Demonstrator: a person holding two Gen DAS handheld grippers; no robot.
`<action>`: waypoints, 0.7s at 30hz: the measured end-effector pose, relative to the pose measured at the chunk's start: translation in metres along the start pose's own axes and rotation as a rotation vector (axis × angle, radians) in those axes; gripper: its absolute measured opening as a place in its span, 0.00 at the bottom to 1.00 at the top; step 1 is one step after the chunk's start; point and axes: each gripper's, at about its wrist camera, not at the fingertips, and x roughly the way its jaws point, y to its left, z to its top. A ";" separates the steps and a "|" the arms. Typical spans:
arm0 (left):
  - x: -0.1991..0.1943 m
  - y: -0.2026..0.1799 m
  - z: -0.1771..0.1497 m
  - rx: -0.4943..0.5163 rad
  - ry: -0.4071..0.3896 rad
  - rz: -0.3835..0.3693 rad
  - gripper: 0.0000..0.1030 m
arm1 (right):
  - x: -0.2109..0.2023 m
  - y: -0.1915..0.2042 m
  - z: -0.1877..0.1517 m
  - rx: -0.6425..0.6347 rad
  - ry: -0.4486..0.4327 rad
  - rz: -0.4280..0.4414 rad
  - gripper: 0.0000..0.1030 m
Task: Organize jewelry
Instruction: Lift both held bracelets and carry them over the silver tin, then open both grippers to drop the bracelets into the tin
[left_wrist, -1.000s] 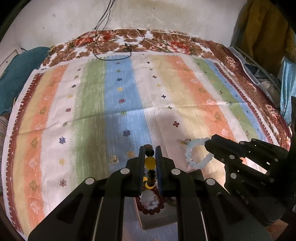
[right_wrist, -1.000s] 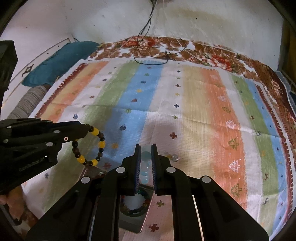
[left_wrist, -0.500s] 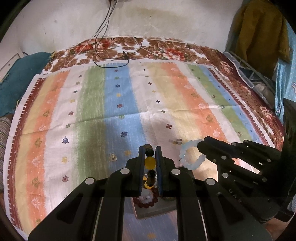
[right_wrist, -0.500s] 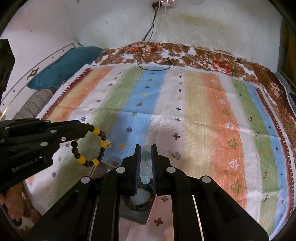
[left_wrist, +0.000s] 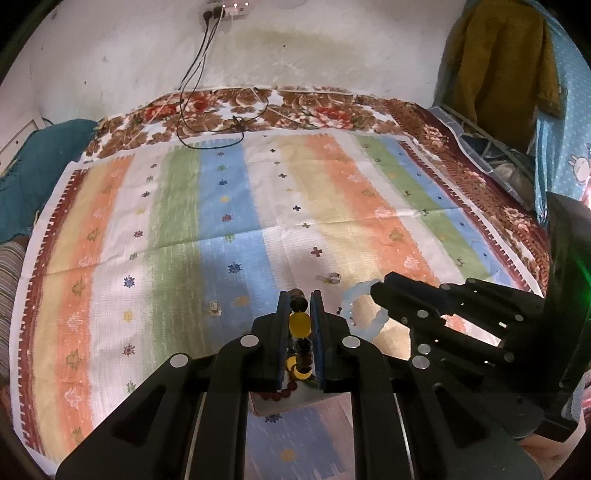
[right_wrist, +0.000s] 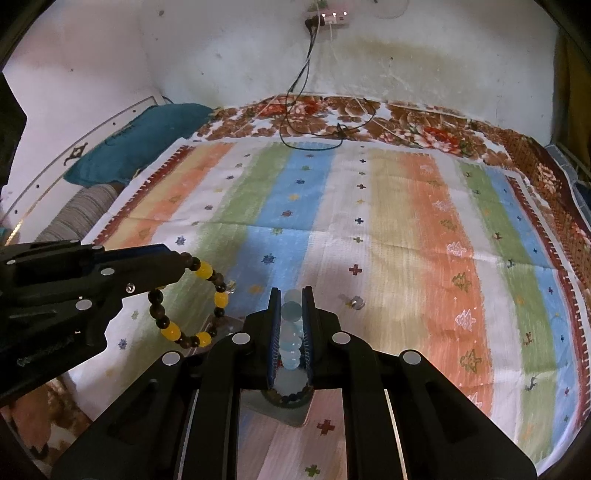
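Note:
My left gripper (left_wrist: 300, 302) is shut on a bracelet of yellow and dark beads (left_wrist: 299, 324); the bracelet hangs as a loop in the right wrist view (right_wrist: 188, 306). My right gripper (right_wrist: 291, 301) is shut on a pale blue bead bracelet (right_wrist: 290, 332), also seen in the left wrist view (left_wrist: 364, 310). Both are held above the striped cloth (left_wrist: 229, 221). Under the grippers lies a grey tray (left_wrist: 291, 400) with a red bead bracelet (left_wrist: 275, 396); in the right wrist view the tray (right_wrist: 291, 410) holds a dark bead bracelet (right_wrist: 286, 398).
A small ring (left_wrist: 333, 277) and a small earring (left_wrist: 213, 307) lie on the cloth; the ring also shows in the right wrist view (right_wrist: 356, 302). Black cables (left_wrist: 207, 125) lie at the far edge by the wall. A teal pillow (right_wrist: 136, 147) is at the left.
Both grippers have risen and pulled back with their bracelets; the tray now sits lower in both views and more wall shows.

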 end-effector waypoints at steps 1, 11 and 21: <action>-0.003 -0.001 -0.001 0.001 -0.001 -0.007 0.11 | -0.001 0.001 -0.002 -0.001 0.000 0.002 0.12; -0.016 -0.005 -0.015 -0.005 -0.015 -0.017 0.11 | -0.012 0.006 -0.017 -0.010 0.009 0.017 0.12; -0.021 -0.006 -0.021 -0.023 -0.005 -0.033 0.11 | -0.016 0.012 -0.023 -0.032 0.002 0.013 0.13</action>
